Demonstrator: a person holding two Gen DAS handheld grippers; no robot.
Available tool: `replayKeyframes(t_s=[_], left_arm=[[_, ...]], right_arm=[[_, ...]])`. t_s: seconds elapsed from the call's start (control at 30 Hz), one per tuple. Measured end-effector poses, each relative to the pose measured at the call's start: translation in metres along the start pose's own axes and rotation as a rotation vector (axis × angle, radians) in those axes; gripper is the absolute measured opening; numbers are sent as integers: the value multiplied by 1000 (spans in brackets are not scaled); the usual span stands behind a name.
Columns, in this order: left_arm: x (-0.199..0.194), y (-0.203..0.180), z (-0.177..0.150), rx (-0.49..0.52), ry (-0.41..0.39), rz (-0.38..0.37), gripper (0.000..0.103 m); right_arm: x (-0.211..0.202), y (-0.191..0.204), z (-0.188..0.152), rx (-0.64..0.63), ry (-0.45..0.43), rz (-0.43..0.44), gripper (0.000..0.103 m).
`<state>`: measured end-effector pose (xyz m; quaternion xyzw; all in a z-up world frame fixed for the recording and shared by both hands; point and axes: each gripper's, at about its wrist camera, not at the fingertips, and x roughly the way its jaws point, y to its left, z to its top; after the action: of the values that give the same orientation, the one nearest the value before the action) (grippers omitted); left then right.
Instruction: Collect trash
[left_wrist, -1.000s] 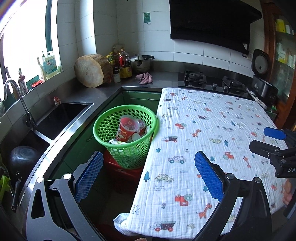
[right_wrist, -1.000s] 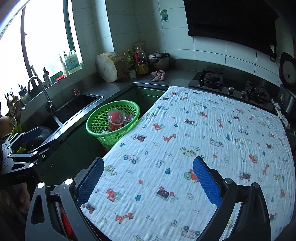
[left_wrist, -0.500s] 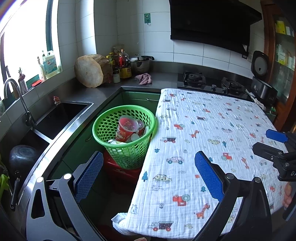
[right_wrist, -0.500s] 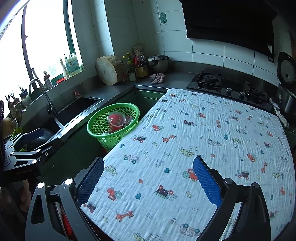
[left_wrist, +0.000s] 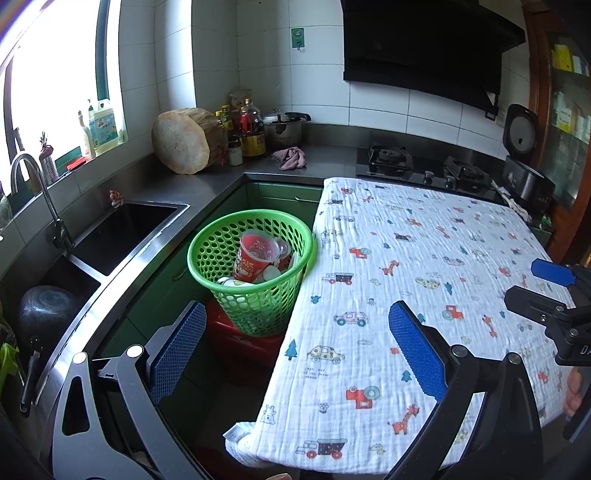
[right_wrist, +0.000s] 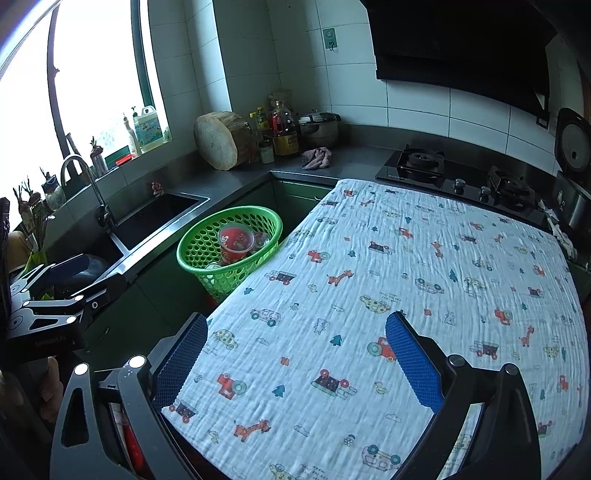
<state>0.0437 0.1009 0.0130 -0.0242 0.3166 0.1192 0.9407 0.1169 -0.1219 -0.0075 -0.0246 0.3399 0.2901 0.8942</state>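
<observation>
Both claws, left (left_wrist: 295, 354) and right (right_wrist: 295, 354), gape wide and empty. Red cup (left_wrist: 255, 254) in green basket (left_wrist: 258, 306): likely light, thin, crushable; grip gently at the rim.

— What do the two tools look like?
— The left gripper (left_wrist: 295, 354) has black metal arms with triangular cut-outs, silver round screw heads and blue dimpled pads (left_wrist: 417, 354). The right gripper (right_wrist: 295, 358) matches; white lettering at the right frame edge, perhaps "DA", is cut off.
</observation>
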Motion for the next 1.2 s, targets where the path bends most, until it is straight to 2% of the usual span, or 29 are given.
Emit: replayKeyframes(t_s=[0.53, 1.2], left_arm=[[-5, 3, -1, -21, -13, 3, 98], [-4, -17, 4, -2, -22, -40, 98]], right_arm=[[1, 5, -1, -14, -8, 5, 94], [-15, -4, -4, -8, -41, -58, 96]])
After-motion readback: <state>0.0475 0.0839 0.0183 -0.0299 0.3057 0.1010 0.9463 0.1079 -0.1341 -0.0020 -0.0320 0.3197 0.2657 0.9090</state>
